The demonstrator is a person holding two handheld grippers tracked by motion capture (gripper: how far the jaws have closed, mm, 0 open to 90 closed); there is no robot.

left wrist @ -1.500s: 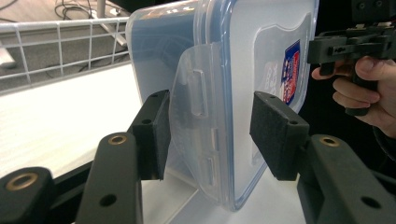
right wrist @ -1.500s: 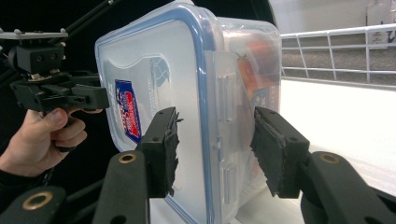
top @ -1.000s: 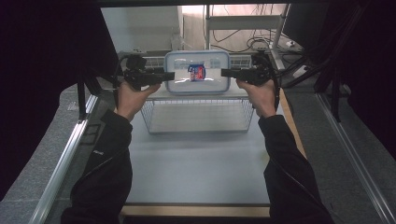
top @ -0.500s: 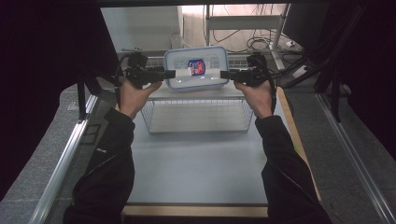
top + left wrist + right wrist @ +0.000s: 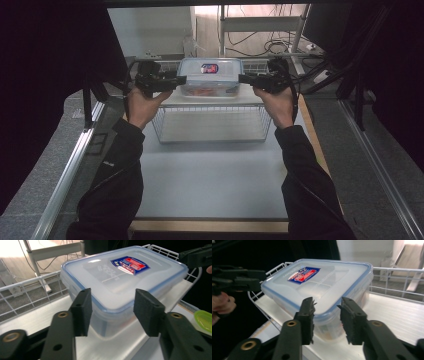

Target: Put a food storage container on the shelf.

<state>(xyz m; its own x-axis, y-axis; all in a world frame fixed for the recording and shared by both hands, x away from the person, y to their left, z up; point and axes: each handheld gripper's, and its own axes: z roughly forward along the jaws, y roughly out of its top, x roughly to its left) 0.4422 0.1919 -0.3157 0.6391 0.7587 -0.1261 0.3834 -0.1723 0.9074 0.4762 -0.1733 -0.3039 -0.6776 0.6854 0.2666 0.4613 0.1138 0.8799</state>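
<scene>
Up high, we see the plastic box resting on top of the wire rack at the tabletop's far end, left tongs and right tongs at its two short ends. Along the left tongs the jaws, just closing, flank the box's corner untouching; along the right tongs likewise, apart

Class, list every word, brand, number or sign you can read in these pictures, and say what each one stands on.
Sticker on the box lid: red, white and blue, its words too blurred to read.
Raised lettering moulded into the lid beside the sticker: too faint to read.
No other text can be read.
</scene>
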